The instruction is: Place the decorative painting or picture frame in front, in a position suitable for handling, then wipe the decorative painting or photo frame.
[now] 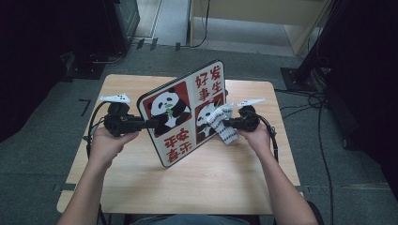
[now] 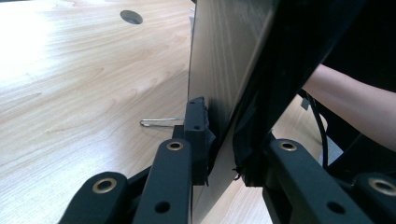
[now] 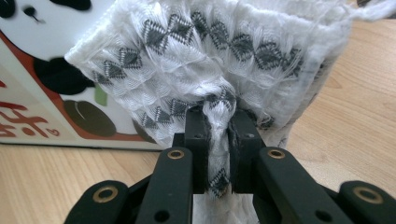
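Panda board [image 1: 180, 112] propped on edge mid-surface, left jaws [image 1: 152, 123] clamped on its 9 o'clock edge; right jaws [image 1: 226, 123] pinch patterned cloth [image 1: 224, 123] against its face — wiping underway, most of face left

Desk [image 1: 197, 187]: pale wood-grain top, smooth, light sheen; board [image 1: 180, 112]: stiff flat panel, printed face smooth and slightly glossy, with pandas and red characters, back plain and matt with a fine grain; cloth [image 3: 210, 60]: soft white woven fabric, rough open weave, grey diamond pattern, frayed threads at its edge; left gripper [image 2: 219, 140] and right gripper [image 3: 217, 149]: matt black plastic jaws, brass-coloured rivets; floor [image 1: 47, 154]: grey carpet, rough.
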`<action>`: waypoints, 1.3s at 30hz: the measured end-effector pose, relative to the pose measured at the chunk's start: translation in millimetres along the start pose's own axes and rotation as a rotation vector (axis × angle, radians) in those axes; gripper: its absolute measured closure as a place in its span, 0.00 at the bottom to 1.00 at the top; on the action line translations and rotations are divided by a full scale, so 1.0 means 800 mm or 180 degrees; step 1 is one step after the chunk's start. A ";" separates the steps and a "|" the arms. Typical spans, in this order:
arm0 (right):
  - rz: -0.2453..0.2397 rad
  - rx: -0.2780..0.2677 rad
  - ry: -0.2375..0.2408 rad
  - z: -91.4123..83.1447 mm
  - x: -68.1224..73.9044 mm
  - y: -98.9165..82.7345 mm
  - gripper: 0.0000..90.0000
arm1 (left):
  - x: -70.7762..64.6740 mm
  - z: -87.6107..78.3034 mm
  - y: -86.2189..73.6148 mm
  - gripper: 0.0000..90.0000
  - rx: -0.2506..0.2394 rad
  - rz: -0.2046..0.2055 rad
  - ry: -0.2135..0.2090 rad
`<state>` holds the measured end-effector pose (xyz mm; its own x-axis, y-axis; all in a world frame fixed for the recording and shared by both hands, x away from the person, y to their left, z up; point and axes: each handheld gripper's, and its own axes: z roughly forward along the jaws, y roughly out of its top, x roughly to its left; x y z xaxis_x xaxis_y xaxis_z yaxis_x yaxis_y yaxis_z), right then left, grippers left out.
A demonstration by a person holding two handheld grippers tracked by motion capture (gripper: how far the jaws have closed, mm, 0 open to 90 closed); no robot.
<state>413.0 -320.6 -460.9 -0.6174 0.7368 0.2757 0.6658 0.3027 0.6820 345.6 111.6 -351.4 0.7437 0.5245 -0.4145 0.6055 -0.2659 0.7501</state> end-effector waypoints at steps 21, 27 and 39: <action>-0.0151 -0.0287 0.0017 -0.058 0.031 0.055 0.91 | -0.001 0.000 0.000 0.86 -0.0035 -0.0021 0.0018; -0.0221 -0.0386 0.0040 -0.077 0.044 0.077 0.91 | 0.000 0.001 0.000 0.86 -0.0038 -0.0021 0.0010; -0.0514 -0.0548 0.0012 -0.115 0.082 0.144 0.91 | 0.000 0.001 0.000 0.86 -0.0040 -0.0021 0.0018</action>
<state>410.3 -292.8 -301.8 -0.7117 0.6849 0.1559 0.4773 0.3087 0.8228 345.8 111.2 -351.6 0.7381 0.5307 -0.4165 0.6067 -0.2524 0.7538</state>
